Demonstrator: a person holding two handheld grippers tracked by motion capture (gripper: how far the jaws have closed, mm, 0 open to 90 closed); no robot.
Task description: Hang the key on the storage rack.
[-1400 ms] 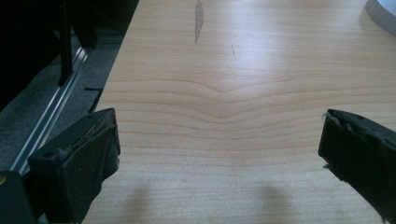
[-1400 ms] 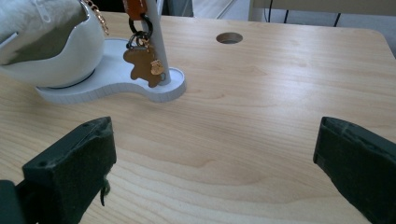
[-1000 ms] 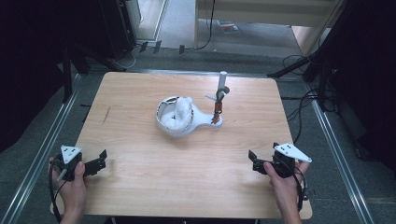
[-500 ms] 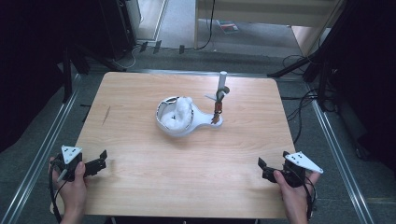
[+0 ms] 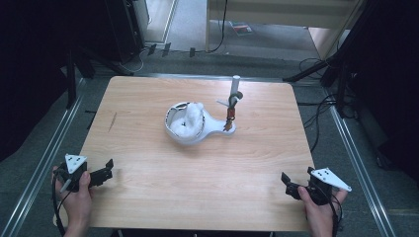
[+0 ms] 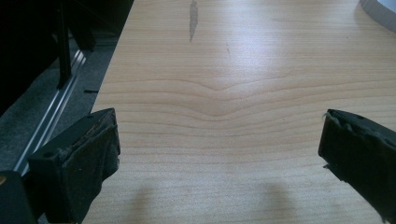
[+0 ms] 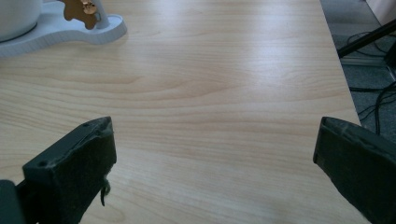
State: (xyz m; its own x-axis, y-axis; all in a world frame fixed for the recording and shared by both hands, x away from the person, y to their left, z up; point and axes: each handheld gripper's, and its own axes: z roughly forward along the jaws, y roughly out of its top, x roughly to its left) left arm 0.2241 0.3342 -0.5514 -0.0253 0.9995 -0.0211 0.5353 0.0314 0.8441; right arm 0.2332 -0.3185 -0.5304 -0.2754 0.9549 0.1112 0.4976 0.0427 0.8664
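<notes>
The left gripper (image 5: 104, 170) sits at the near left corner of the table (image 5: 148, 197), held low in the person's left hand (image 5: 74, 190). Its two jaws stand spread wide with nothing between them; in the left gripper view only bare wood lies ahead of the pads (image 6: 88, 154), and a dark scuff mark (image 6: 193, 18) shows farther out along the grain. The right gripper (image 5: 287, 182) mirrors it at the near right corner, in the right hand (image 5: 316, 207), jaws likewise wide apart and empty. Both point inward and forward, which looks like a ready stance: each is pulled well back from the work, so either can reach in without crossing the other.

Ahead of both grippers, well apart from them and about midway between, stands one white stand (image 5: 195, 129) with a round bowl-like part and a flat tongue running toward the right gripper's side. One white crumpled wad (image 5: 192, 114), perhaps cloth or paper, lies in the bowl. On the tongue one upright post (image 5: 233, 101) rises, with a small brown piece (image 5: 229, 121) near its foot; the right gripper view catches that tongue (image 7: 60, 28) and the brown piece (image 7: 80, 9) far forward and to the left of its jaws. The stand sits near the table's middle, probably so that both hands can reach it equally.

Counted: two grippers, two hands, one stand, one wad, one post.
</notes>
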